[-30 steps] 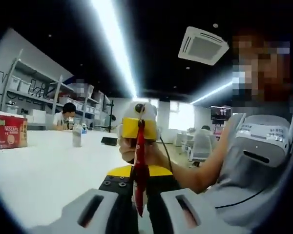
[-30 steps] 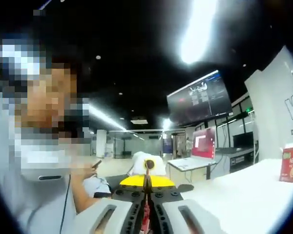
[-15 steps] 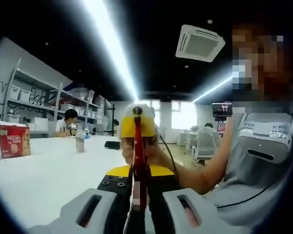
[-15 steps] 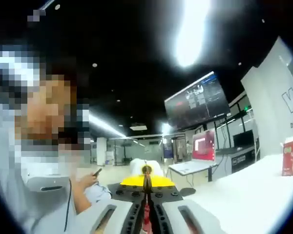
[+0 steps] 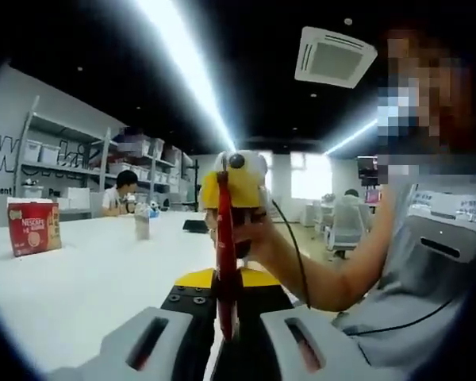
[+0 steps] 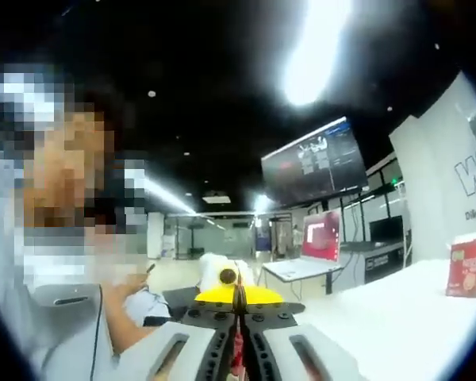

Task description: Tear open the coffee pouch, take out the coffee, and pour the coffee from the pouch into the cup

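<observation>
Red and thin, the coffee pouch [image 5: 226, 262] is standing edge-on between the two tools, well above the white tabletop [image 5: 71, 278]. The left tool [image 5: 224, 337] is clamping the pouch's near end, while the right tool [image 5: 232, 190], facing it with a hand [image 5: 250, 238] around it, is pinching the far end. In the right gripper view, the right tool [image 6: 237, 361] is closing tightly on the pouch [image 6: 237, 353]. A red Nescafé box [image 5: 33, 227] is sitting far left on the tabletop.

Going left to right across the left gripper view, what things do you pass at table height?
Red Nescafe box → seated person at the shelves → small bottle → red coffee pouch held edge-on → white office chair.
</observation>
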`<state>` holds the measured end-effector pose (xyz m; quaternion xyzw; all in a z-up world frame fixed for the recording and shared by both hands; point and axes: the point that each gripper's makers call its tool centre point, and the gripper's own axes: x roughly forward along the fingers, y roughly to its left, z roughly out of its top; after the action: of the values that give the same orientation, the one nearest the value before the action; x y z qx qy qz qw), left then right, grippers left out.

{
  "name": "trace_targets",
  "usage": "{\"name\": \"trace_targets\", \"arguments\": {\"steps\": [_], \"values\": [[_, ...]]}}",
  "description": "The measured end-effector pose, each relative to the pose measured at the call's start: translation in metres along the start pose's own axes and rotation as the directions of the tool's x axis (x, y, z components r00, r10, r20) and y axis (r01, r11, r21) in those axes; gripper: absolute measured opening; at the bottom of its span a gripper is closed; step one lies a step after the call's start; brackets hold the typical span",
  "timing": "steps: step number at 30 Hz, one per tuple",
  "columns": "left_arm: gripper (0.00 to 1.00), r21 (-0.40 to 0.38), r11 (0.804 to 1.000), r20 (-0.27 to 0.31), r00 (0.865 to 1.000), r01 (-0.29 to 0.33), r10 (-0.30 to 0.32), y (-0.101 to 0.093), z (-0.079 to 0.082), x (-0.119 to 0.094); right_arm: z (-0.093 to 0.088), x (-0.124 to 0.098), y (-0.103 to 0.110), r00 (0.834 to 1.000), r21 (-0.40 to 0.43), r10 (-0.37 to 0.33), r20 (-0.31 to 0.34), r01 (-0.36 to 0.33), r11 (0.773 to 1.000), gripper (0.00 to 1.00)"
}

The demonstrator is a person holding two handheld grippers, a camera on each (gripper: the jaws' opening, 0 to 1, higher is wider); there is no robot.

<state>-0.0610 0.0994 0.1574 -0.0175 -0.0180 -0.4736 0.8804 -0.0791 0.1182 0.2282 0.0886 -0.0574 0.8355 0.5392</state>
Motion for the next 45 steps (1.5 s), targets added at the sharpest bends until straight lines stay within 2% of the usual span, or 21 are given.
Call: {"name": "trace_targets", "arguments": {"steps": [5,9,11,14,16,17,19,22,25,29,31,32,33,35,36,40,43,45], "values": [[0.11,-0.008,0.997,0.016,0.997,-0.08,0.081,0.019,0.003,-0.007,0.001,0.006,-0.014,0.997,-0.044,-0.079,0.007,0.079,0.996,0.07],[0.11,-0.037,0.991,0.061,0.989,-0.131,0.133,0.031,0.012,-0.017,-0.009,0.01,-0.024,0.99,-0.061,-0.136,-0.036,0.133,0.989,0.15],[0.11,-0.031,0.989,0.064,0.987,-0.148,0.149,0.034,0.012,-0.021,-0.013,0.011,-0.03,0.983,-0.067,-0.175,-0.055,0.171,0.983,0.17],[0.11,-0.011,0.974,0.045,0.973,-0.228,0.228,0.05,0.008,-0.028,-0.017,0.009,-0.041,0.967,-0.102,-0.242,-0.081,0.234,0.967,0.19],[0.11,-0.016,0.962,0.028,0.961,-0.274,0.275,0.06,0.003,-0.032,-0.016,0.002,-0.052,0.95,-0.119,-0.305,-0.07,0.295,0.948,0.19],[0.11,-0.016,0.961,0.027,0.96,-0.277,0.278,0.061,0.003,-0.032,-0.015,0.001,-0.053,0.948,-0.119,-0.312,-0.066,0.303,0.945,0.19],[0.11,-0.011,0.958,0.014,0.957,-0.288,0.288,0.063,0.0,-0.032,-0.01,-0.016,-0.069,0.923,-0.121,-0.384,-0.025,0.379,0.917,0.19],[0.11,0.0,0.957,0.005,0.957,-0.289,0.289,0.061,0.001,-0.029,-0.008,-0.044,-0.09,0.883,-0.114,-0.47,-0.004,0.467,0.877,0.19],[0.11,0.012,0.958,-0.003,0.958,-0.288,0.288,0.059,0.0,-0.025,-0.011,-0.075,-0.106,0.858,-0.114,-0.514,-0.011,0.509,0.853,0.2],[0.11,0.013,0.963,-0.013,0.963,-0.269,0.27,0.057,-0.002,-0.022,-0.008,-0.126,-0.13,0.798,-0.162,-0.602,-0.004,0.594,0.788,0.27],[0.11,0.015,0.966,-0.009,0.966,-0.259,0.26,0.055,-0.002,-0.021,-0.005,-0.158,-0.143,0.76,-0.197,-0.649,0.011,0.638,0.744,0.28],[0.11,0.011,0.966,-0.01,0.966,-0.257,0.257,0.055,-0.003,-0.021,-0.004,-0.167,-0.146,0.748,-0.203,-0.664,0.014,0.652,0.73,0.29],[0.11,0.009,0.967,-0.011,0.967,-0.256,0.256,0.055,-0.003,-0.02,-0.003,-0.185,-0.154,0.725,-0.207,-0.689,0.02,0.677,0.706,0.3],[0.11,0.009,0.966,-0.011,0.966,-0.258,0.258,0.056,-0.003,-0.02,-0.003,-0.207,-0.162,0.704,-0.204,-0.71,0.021,0.699,0.686,0.3],[0.11,0.009,0.966,-0.011,0.966,-0.257,0.258,0.056,-0.003,-0.021,-0.004,-0.221,-0.168,0.686,-0.207,-0.728,0.021,0.715,0.668,0.3],[0.11,0.01,0.965,-0.009,0.965,-0.26,0.26,0.056,-0.002,-0.023,-0.011,-0.289,-0.203,0.561,-0.268,-0.827,0.026,0.801,0.535,0.33],[0.11,0.008,0.966,-0.002,0.966,-0.259,0.259,0.056,0.0,-0.026,-0.01,-0.338,-0.228,0.475,-0.281,-0.879,0.045,0.85,0.445,0.38],[0.12,-0.001,0.967,0.007,0.967,-0.255,0.255,0.057,0.001,-0.028,-0.01,-0.369,-0.242,0.422,-0.271,-0.906,0.042,0.877,0.396,0.4]]}}
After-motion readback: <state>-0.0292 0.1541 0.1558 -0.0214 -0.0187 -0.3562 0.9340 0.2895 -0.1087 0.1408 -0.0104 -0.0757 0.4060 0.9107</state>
